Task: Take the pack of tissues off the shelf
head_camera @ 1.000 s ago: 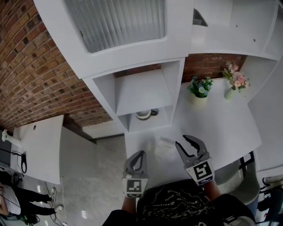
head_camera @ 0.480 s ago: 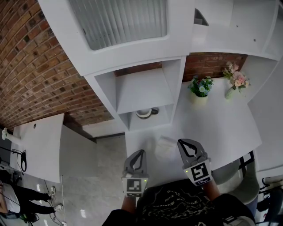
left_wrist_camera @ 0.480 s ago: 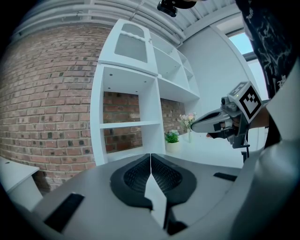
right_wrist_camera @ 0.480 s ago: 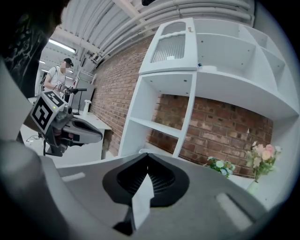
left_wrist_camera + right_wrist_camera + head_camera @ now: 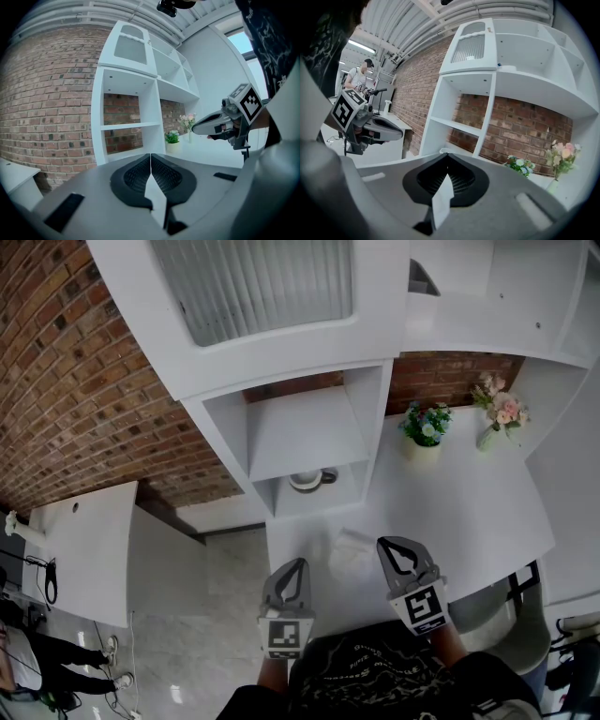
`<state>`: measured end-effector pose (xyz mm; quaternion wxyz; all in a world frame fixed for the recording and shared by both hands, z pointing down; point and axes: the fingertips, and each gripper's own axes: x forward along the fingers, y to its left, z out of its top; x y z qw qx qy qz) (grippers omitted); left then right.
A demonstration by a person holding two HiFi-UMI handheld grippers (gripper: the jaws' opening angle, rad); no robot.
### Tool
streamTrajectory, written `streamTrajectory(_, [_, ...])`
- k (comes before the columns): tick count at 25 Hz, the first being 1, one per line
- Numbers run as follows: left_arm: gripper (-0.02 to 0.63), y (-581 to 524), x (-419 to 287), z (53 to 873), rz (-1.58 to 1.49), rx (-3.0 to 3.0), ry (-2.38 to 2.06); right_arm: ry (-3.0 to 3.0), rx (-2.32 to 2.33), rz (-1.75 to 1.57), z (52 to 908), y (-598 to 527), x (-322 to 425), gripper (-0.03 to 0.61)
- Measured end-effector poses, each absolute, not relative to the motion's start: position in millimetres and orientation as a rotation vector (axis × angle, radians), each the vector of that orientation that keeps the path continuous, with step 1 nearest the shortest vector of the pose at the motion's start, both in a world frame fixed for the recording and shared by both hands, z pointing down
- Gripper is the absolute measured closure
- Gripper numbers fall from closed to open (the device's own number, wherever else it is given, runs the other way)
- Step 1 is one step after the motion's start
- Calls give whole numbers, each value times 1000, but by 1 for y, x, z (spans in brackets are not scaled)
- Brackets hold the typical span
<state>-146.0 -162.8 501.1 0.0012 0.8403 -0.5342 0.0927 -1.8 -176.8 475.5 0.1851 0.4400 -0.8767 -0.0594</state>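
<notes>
1. The pack of tissues (image 5: pixel 349 554) is off the shelf. It lies flat on the white counter (image 5: pixel 469 512), in front of the shelf unit's (image 5: pixel 309 427) lower compartment. It shows only faintly, pale against the white surface.
2. The left gripper (image 5: pixel 294 565) hangs at the counter's near edge, to the left of the pack and apart from it. In the left gripper view its jaws are pressed together with nothing between them (image 5: pixel 150 155).
3. The right gripper (image 5: pixel 388 547) sits just beside the pack's right edge; the head view does not show whether it touches the pack. In the right gripper view its jaws meet, and there is nothing between the pads (image 5: pixel 447 155).
4. Each gripper view catches the other gripper off to the side, and both point toward the shelf unit.
5. A cup (image 5: pixel 307 481) stands in the lower compartment; the compartment above it shows a bare shelf board.
6. Right of the shelf unit, on the counter against the brick wall (image 5: pixel 84 399), stands a small potted plant (image 5: pixel 424 432). Further right is a vase of pink flowers (image 5: pixel 500 413).
7. A person (image 5: pixel 358 77) stands far back in the room in the right gripper view.
</notes>
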Motion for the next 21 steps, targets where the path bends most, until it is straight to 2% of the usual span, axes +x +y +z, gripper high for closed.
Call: streamTrajectory(21, [604, -160, -139, 500, 319, 2647, -1676, -2440, 1204, -214, 483, -177, 2, 574])
